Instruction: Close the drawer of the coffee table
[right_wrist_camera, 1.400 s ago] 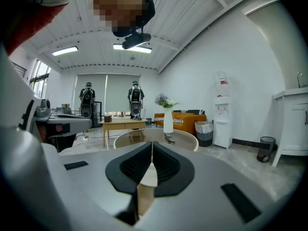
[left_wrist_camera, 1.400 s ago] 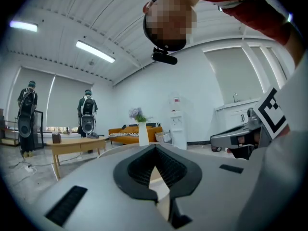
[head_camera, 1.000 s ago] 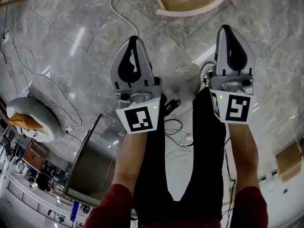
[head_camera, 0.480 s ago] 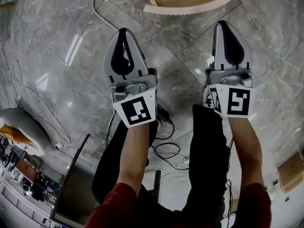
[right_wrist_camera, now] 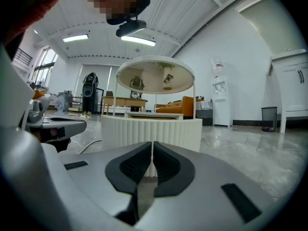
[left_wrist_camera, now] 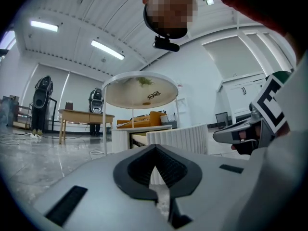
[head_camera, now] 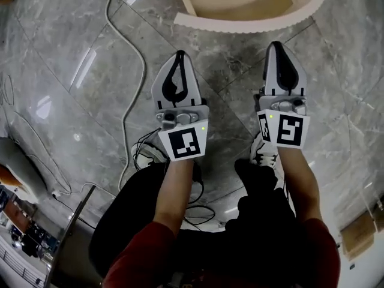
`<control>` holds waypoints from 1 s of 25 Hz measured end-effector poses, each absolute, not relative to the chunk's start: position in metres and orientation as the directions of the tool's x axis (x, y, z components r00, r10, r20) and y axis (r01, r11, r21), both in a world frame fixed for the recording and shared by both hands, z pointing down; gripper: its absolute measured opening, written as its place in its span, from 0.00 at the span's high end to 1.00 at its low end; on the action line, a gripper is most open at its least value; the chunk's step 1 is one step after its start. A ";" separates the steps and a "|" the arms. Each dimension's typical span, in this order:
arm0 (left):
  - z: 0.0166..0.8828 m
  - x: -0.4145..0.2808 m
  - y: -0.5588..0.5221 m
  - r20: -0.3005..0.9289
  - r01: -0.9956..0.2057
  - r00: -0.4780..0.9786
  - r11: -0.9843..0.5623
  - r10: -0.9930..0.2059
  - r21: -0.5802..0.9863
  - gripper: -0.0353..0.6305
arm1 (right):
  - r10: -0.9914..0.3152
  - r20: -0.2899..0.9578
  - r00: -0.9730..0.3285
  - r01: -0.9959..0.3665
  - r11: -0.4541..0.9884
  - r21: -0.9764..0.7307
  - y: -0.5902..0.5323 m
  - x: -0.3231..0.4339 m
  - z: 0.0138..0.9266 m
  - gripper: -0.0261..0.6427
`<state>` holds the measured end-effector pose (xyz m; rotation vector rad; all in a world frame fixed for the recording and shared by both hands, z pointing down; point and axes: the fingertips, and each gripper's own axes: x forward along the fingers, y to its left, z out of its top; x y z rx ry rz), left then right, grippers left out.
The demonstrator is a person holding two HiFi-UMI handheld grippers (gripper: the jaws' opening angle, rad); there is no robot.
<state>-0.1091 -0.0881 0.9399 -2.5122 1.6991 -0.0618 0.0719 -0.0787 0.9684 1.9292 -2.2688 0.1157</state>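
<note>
head view: both hands have dropped toward the floor, and the open drawer (head_camera: 252, 21) now sits just ahead of the left gripper (head_camera: 180, 56) and right gripper (head_camera: 276, 44).
left gripper view: jaws together, empty, ribbed drawer front ahead.
right gripper view: jaws together, empty, facing that front under the coffee table (right_wrist_camera: 155, 76). a push likely comes next.

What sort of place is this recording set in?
Probably a large open studio or showroom furnished like a lounge: polished grey stone floor, a round coffee table with its ribbed drawer open, an orange sofa behind it, and loose cables trailing across the floor.
</note>
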 end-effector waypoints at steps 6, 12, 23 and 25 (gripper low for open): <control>0.937 -0.103 -0.086 -0.071 -0.922 0.371 -0.359 -0.926 -0.143 0.93 | -0.969 0.167 -0.182 -0.981 0.190 0.032 -0.078 0.071 0.974 0.92; 0.940 -0.093 -0.084 -0.060 -0.923 0.370 -0.359 -0.927 -0.135 0.93 | -0.968 0.170 -0.185 -0.983 0.185 -0.019 -0.081 0.075 0.979 0.92; 0.957 -0.087 -0.086 -0.033 -0.919 0.379 -0.372 -0.925 -0.135 0.93 | -0.930 0.231 -0.287 -0.957 0.286 -0.038 -0.095 0.060 1.002 0.51; 0.958 -0.086 -0.087 -0.034 -0.919 0.378 -0.371 -0.925 -0.132 0.93 | -0.925 0.238 -0.296 -0.954 0.298 -0.028 -0.100 0.057 1.004 0.46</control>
